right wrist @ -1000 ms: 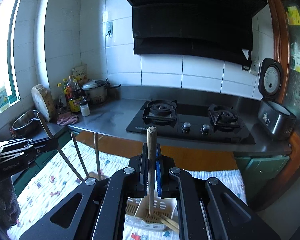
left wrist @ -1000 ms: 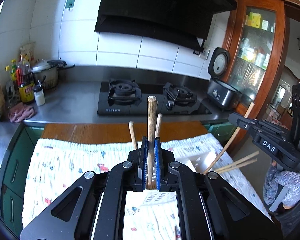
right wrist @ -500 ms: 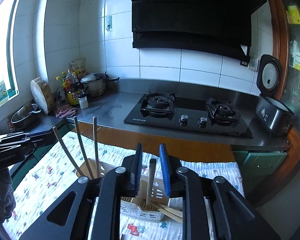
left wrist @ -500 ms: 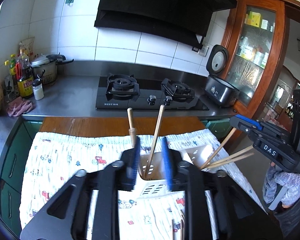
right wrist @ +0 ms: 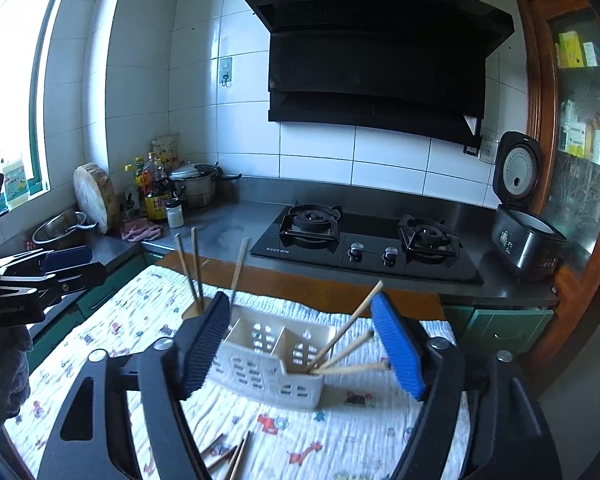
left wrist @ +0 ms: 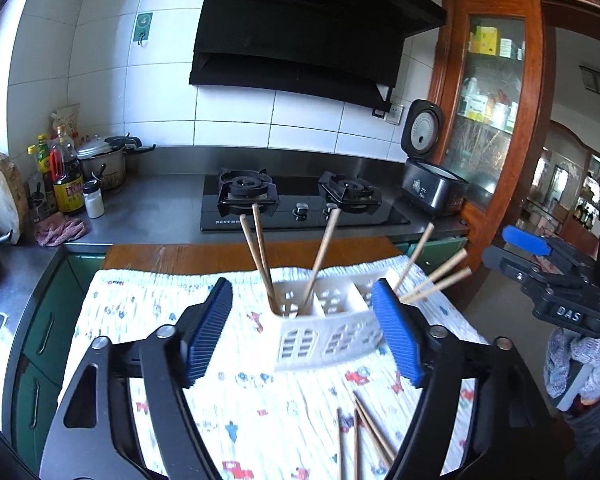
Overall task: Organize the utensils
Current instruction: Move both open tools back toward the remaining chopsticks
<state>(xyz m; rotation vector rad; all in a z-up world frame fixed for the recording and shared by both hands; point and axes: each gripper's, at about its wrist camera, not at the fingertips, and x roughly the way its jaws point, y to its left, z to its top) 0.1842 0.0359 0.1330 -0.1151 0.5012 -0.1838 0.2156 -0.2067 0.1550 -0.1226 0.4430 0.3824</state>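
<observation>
A white slotted utensil holder (left wrist: 324, 332) (right wrist: 272, 364) stands on the patterned cloth (left wrist: 160, 320). Three wooden chopsticks (left wrist: 260, 256) lean in its left compartment and three (left wrist: 432, 276) in its right compartment (right wrist: 348, 344). My left gripper (left wrist: 302, 334) is open and empty, above and in front of the holder. My right gripper (right wrist: 300, 350) is open and empty, its jaws to either side of the holder in the view. Several loose chopsticks (left wrist: 360, 436) (right wrist: 228, 456) lie on the cloth nearer to me. Each gripper shows in the other's view: the right gripper (left wrist: 548, 284), the left gripper (right wrist: 40, 276).
Behind the cloth-covered table runs a steel counter with a gas hob (left wrist: 296, 204), a rice cooker (left wrist: 432, 180) at the right, bottles and a pot (left wrist: 100, 160) at the left, and a pink rag (left wrist: 58, 230). A wooden cabinet (left wrist: 496, 120) stands at the right.
Both grippers were shut on a wooden chopstick each; both opened and let them drop into the holder, then drew back and up with jaws wide.
</observation>
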